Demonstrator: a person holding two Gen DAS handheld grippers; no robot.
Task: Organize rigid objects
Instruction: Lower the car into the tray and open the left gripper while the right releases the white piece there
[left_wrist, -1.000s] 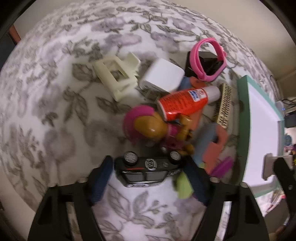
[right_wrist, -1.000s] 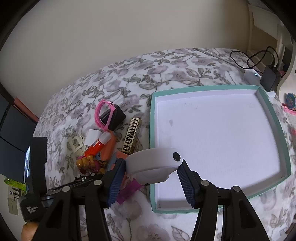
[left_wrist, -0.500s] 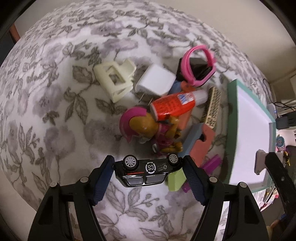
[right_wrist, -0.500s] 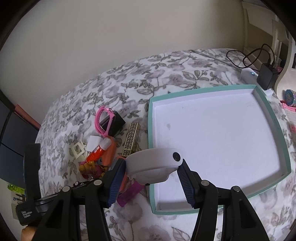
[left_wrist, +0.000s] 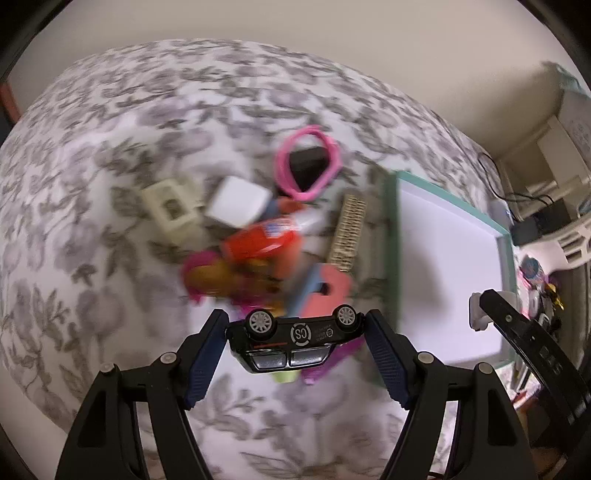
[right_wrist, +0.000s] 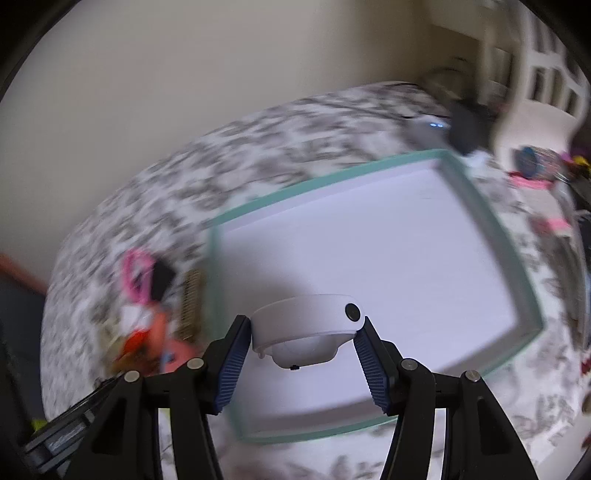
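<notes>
My left gripper (left_wrist: 295, 332) is shut on a black toy car (left_wrist: 293, 338), held upside down above the floral bedspread, just left of the teal-rimmed white tray (left_wrist: 391, 240). My right gripper (right_wrist: 303, 332) is shut on a white round device (right_wrist: 306, 328) and holds it over the near left part of the tray (right_wrist: 295, 188). A pile of loose objects lies left of the tray: pink bracelet (left_wrist: 308, 162), white charger (left_wrist: 238, 199), orange tube (left_wrist: 264, 240), cream clip (left_wrist: 168, 206), patterned bar (left_wrist: 349, 230), doll figure (left_wrist: 210, 277).
The bed's far edge meets a beige wall. A black charger with cables (left_wrist: 532, 225) and white furniture (left_wrist: 569, 236) stand beyond the tray on the right. My right gripper shows at the right of the left wrist view (left_wrist: 480, 310).
My left gripper has lifted the car and moved right toward the tray. My right gripper has moved with the white device from the tray's near left corner to over the tray.
</notes>
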